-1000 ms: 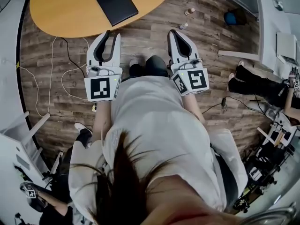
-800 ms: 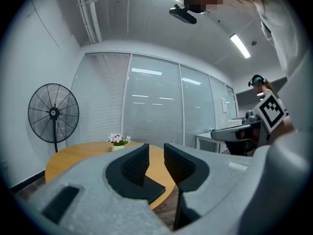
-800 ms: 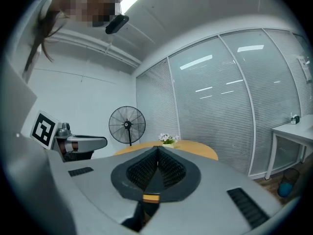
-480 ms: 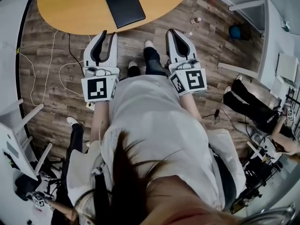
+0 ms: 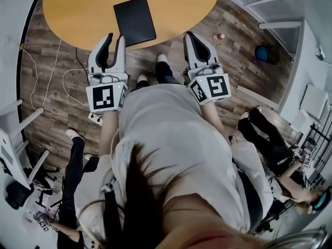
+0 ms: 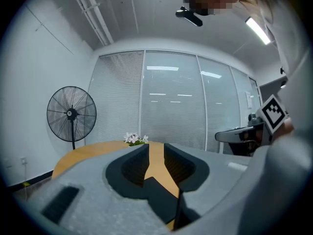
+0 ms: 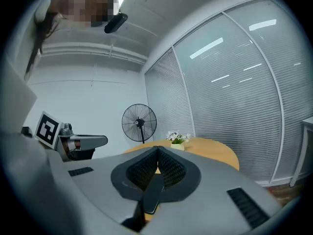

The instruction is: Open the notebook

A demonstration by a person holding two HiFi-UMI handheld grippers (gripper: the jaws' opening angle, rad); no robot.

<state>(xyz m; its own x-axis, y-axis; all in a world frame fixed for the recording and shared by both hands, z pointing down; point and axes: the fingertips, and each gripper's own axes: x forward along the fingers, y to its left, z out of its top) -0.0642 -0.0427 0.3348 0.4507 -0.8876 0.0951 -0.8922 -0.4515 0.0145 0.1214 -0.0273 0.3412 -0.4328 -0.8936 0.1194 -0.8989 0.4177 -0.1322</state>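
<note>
The notebook (image 5: 135, 21) lay closed and flat on the oval wooden table (image 5: 72, 9), black cover up. Its long axis ran from the person's side toward the far side of the table. The far end leaned slightly to the left in the head view. Its near short edge sat close to the table's near rim.

Bare tabletop lay open to the left of the notebook, to its right and beyond it. Only a narrow strip of wood separated the notebook from the near rim. A small pot of white flowers (image 6: 136, 139) stood at the far end of the table, well apart from the notebook. A standing fan (image 6: 71, 114) stood beyond the table.

The left gripper (image 5: 115, 37) pointed at the table rim just left of the notebook's near-left corner. Its jaws stood apart, with nothing gripped and tabletop visible through the gap. The right gripper (image 5: 191, 35) pointed at the rim to the right of the notebook. Its jaws were closed tip to tip, holding nothing.
</note>
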